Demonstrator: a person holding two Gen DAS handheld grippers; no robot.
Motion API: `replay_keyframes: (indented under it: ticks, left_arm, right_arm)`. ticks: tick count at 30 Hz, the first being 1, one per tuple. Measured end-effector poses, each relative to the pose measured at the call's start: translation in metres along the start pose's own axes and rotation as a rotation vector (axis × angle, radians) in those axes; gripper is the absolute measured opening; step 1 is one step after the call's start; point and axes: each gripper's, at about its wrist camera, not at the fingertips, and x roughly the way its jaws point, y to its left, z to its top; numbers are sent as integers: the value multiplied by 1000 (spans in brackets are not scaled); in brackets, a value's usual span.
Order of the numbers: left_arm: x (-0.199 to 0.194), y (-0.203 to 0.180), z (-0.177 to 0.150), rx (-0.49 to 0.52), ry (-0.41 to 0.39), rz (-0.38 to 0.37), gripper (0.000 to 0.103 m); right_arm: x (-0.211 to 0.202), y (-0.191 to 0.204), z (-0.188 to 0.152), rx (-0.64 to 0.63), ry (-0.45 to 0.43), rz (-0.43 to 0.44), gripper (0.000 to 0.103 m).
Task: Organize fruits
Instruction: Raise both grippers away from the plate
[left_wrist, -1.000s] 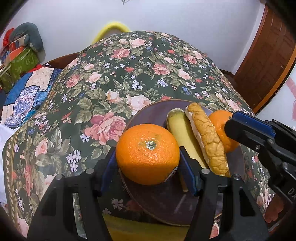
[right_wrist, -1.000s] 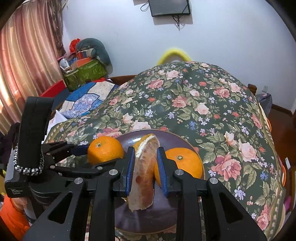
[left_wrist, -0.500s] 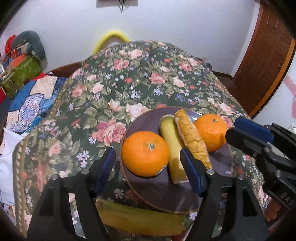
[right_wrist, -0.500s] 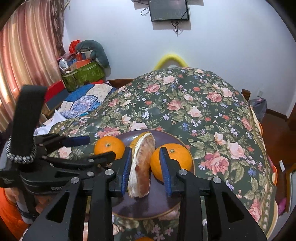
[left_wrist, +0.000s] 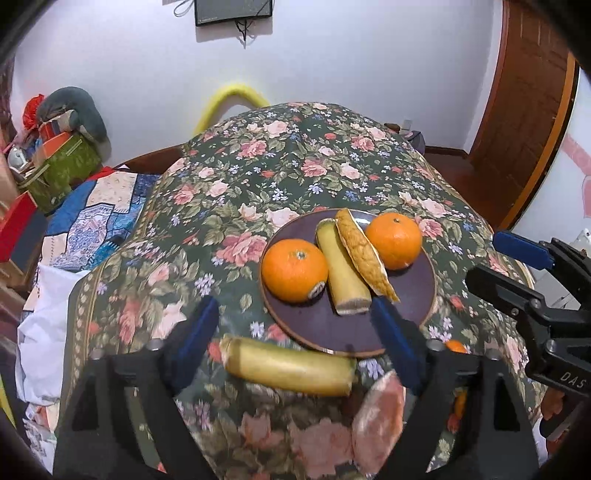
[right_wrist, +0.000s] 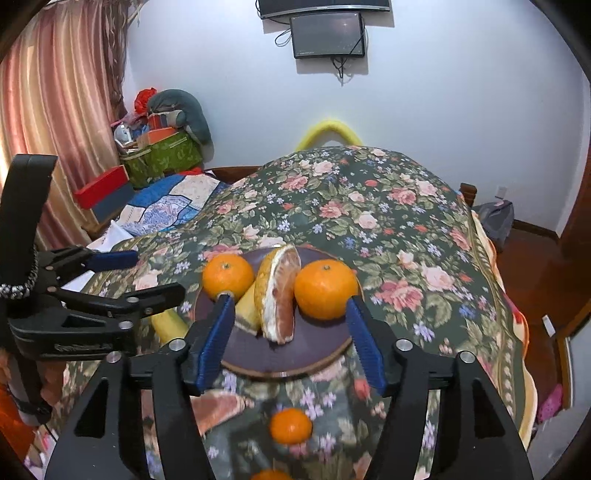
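Currently your left tongs (left_wrist: 291, 328) stand released, their blue pads spread wide with nothing between them; the jaws have just been opening. Your right tongs (right_wrist: 290, 332) are likewise released, their jaws having just been opening, and no pad touches any fruit.

Note the dark round plate (left_wrist: 332, 328) resting on the floral cloth (left_wrist: 295, 166) that covers the desk. Four items lie on the plate, side by side:
1. A left orange (left_wrist: 294, 270), carrying a small sticker.
2. A banana piece (left_wrist: 341, 275), touching that orange.
3. A pomelo wedge (right_wrist: 279, 293), standing on edge between the banana piece and the right orange; its pink flesh faces the right wrist camera.
4. A right orange (left_wrist: 394, 240), at the plate's far right.

Off the plate, just beside its near rim, a second banana piece (left_wrist: 288, 369) lies flat on the cloth. A pink pomelo slice (left_wrist: 378, 417) rests nearer the camera. A small mandarin (right_wrist: 290, 425) sits on the cloth below the plate in the right wrist view.
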Motion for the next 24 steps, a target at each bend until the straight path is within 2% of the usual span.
replay_keyframes:
  ticks: [5, 12, 19, 21, 24]
  left_arm:
    - [-4, -5, -16, -5, 22, -5, 90]
    - [22, -17, -38, -14, 94, 14, 90]
    - [45, -21, -56, -9, 111, 76, 90]
    - [52, -18, -61, -8, 123, 105, 87]
    - [52, -6, -65, -46, 130, 57, 85]
  right_arm:
    - [-10, -1, -15, 6, 12, -12, 64]
    - [-14, -8, -31, 35, 32, -16, 67]
    - [-11, -16, -42, 61, 56, -23, 67]
    - [-11, -18, -44, 69, 60, -22, 67]
    - [-10, -18, -47, 74, 64, -23, 67]
